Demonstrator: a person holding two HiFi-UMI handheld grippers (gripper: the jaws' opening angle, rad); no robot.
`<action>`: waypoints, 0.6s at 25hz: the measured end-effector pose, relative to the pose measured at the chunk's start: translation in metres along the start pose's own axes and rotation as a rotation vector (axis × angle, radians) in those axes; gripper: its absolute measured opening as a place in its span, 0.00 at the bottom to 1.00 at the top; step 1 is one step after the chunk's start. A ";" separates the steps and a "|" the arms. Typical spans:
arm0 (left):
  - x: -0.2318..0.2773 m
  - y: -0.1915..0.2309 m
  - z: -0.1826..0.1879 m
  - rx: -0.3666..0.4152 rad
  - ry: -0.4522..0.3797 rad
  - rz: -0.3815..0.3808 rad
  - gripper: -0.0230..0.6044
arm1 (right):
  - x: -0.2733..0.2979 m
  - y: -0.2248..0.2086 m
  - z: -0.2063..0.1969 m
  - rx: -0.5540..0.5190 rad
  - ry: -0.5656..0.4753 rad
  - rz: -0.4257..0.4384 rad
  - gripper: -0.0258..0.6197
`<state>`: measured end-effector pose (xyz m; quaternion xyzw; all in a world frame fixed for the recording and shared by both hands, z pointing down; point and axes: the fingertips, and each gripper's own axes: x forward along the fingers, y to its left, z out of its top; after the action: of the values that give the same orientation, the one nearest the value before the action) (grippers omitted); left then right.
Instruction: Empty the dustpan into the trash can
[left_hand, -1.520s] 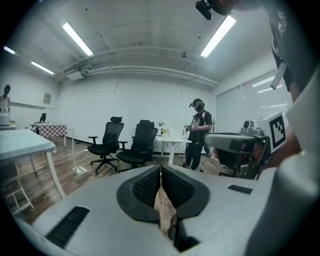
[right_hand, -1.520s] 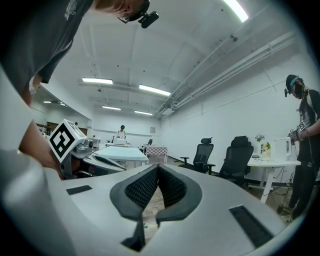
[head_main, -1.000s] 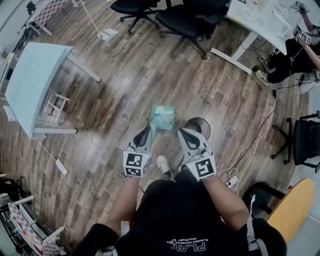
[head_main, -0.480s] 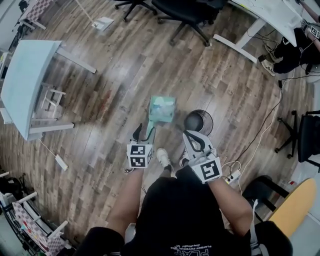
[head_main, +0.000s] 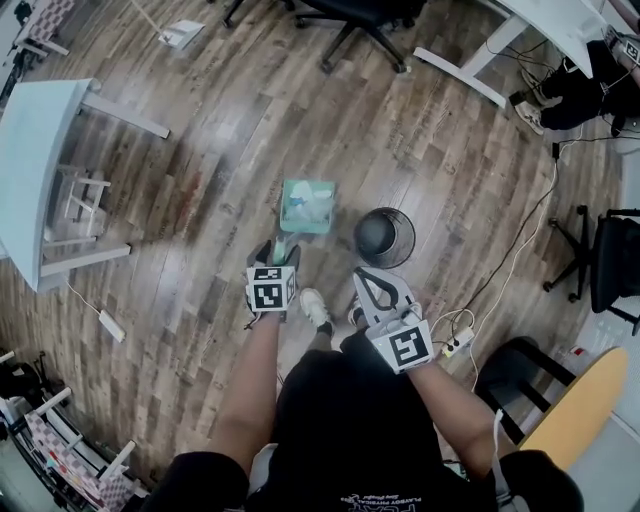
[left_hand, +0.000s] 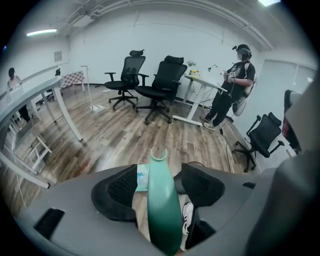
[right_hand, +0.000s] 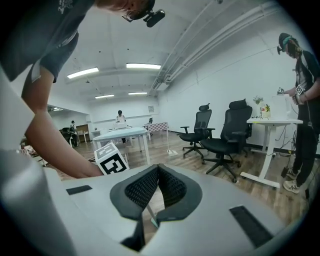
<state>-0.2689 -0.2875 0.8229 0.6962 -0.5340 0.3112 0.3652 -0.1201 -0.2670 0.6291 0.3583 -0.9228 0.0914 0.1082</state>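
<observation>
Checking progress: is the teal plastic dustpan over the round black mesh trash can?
No, the dustpan lies on the floor beside the trash can.

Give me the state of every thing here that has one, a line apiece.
left gripper: open, jaws just been opening, dustpan handle between them, ungripped.
right gripper: shut, empty.
dustpan: on the floor, pale litter inside, not yet emptied.
trash can: upright, open-topped, beside the dustpan, apart from it.

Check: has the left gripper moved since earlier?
Yes: left gripper tipped down over the dustpan handle, now between its jaws, which have just been opening.
</observation>
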 end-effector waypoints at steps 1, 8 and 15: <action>0.006 0.001 -0.002 -0.002 0.011 0.002 0.47 | -0.001 -0.002 -0.003 0.003 0.005 -0.004 0.08; 0.027 0.005 -0.012 -0.004 0.050 0.028 0.46 | -0.010 -0.016 -0.018 0.021 0.035 -0.029 0.08; 0.032 0.008 -0.014 -0.028 0.079 0.058 0.29 | -0.010 -0.019 -0.026 0.035 0.044 -0.031 0.08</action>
<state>-0.2701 -0.2937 0.8578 0.6623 -0.5436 0.3413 0.3866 -0.0968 -0.2680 0.6527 0.3722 -0.9128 0.1138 0.1236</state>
